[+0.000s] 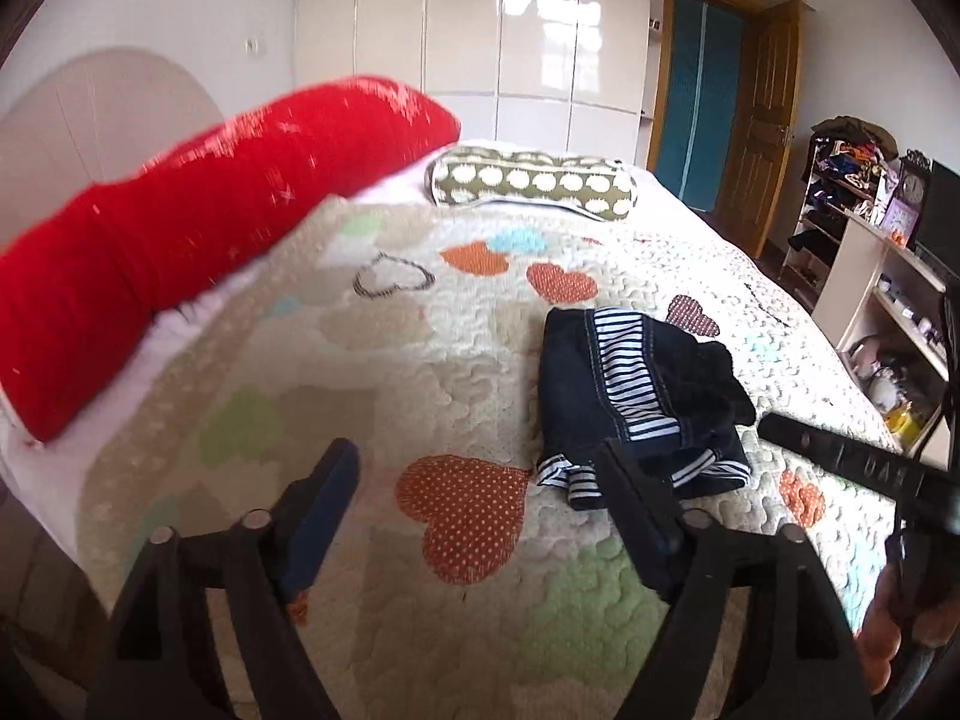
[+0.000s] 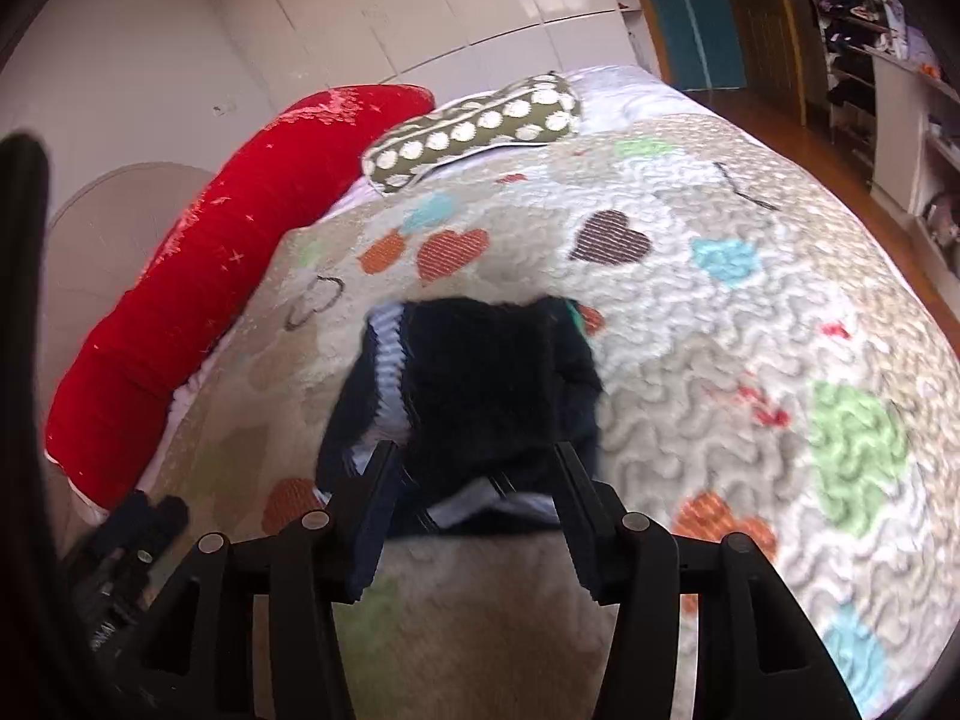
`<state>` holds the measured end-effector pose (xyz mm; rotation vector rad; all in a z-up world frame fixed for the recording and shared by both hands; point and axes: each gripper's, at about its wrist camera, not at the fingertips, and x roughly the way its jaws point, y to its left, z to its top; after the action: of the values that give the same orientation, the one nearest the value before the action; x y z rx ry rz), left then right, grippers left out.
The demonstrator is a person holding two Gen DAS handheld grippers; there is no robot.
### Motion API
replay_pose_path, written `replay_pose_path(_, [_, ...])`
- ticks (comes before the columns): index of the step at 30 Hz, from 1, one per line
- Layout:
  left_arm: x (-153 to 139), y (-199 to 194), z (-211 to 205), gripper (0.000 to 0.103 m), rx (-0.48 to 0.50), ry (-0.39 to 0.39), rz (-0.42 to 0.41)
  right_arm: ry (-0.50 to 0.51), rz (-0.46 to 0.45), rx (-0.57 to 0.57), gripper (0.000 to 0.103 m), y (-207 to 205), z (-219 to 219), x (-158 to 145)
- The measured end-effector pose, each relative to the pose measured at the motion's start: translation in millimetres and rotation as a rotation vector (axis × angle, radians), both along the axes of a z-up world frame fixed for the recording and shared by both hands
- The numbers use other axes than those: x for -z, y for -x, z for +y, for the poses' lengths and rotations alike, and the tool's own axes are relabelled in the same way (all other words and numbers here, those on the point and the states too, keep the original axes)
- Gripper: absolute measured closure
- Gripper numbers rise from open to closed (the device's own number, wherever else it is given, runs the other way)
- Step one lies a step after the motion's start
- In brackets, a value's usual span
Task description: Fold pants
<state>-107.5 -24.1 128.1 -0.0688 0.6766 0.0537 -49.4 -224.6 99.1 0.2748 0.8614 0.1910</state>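
Pants (image 1: pixel 636 402) lay bundled on the bed quilt (image 1: pixel 360 360). Left gripper (image 1: pixel 474 516) jaws spread wide, nothing between them; right gripper (image 2: pixel 474 510) jaws parted, over the pants' near edge, not gripping

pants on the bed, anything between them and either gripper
Nothing visible. The dark pants lie bundled on the heart-print quilt, bare quilt around them. The left gripper and right gripper both hang open just short of them, holding nothing.
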Motion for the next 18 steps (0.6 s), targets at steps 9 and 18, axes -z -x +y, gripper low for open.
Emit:
replay_pose_path(9, [-24,40,-11,0.008,-0.064,-0.070,-0.079,0.225,-0.025,0.035,0.038,58,5,-4])
replay_pose_path(18, [-37,66,-5,0.000,-0.137,-0.091,-0.157,0.387,-0.135,0.048,0.025,84,28,-20])
